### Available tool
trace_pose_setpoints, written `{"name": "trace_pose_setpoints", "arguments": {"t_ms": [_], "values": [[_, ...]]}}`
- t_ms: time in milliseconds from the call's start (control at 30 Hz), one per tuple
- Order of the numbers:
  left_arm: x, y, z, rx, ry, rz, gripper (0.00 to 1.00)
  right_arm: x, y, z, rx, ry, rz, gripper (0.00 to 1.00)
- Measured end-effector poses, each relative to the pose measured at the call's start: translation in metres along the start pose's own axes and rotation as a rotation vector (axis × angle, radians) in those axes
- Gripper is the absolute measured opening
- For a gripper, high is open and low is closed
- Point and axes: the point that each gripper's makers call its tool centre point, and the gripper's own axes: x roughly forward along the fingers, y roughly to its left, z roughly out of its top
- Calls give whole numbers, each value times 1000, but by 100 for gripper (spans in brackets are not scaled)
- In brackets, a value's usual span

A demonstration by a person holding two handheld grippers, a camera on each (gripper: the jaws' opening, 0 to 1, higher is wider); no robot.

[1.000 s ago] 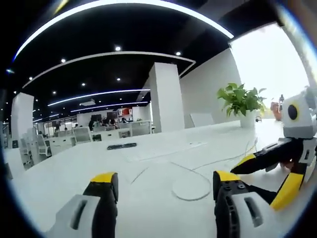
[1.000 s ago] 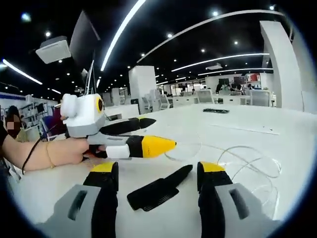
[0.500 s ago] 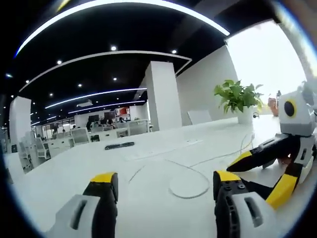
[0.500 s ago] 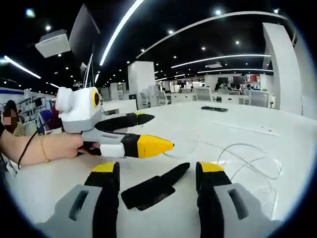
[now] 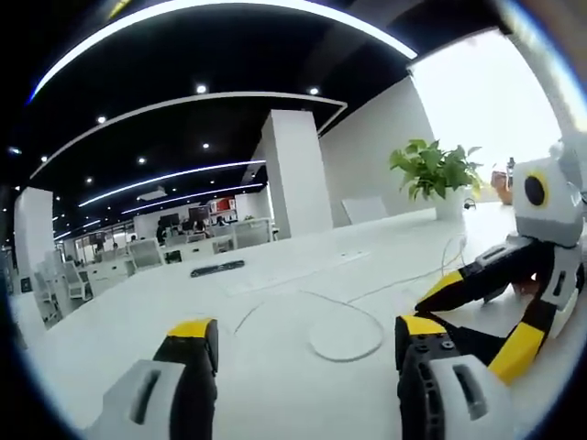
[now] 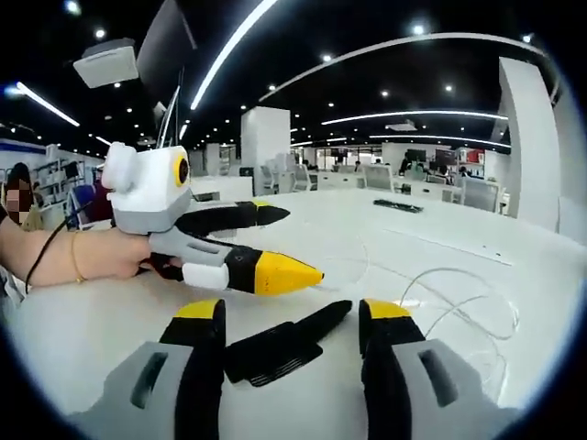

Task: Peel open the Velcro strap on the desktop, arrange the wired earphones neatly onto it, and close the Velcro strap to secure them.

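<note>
While Velcro strap lies flat on desk between right gripper jaws, both grippers gape empty; left gripper faces earphones cable loop.

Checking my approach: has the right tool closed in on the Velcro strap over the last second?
Yes. The Velcro strap now sits deeper between the right tool's jaws, slightly nearer; it lies unchanged beside the earphone cable.

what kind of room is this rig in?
Most likely an open-plan office: rows of desks and chairs in the background, a long white table up front, strip ceiling lights, a potted plant near a bright window.
</note>
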Motion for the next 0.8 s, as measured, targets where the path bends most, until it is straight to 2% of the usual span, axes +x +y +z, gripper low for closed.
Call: {"name": "trace_pose_setpoints", "arguments": {"t_ms": [800], "values": [[1, 0, -3, 23, 10, -5, 81, 2, 4, -1, 14, -7, 21, 52]]}}
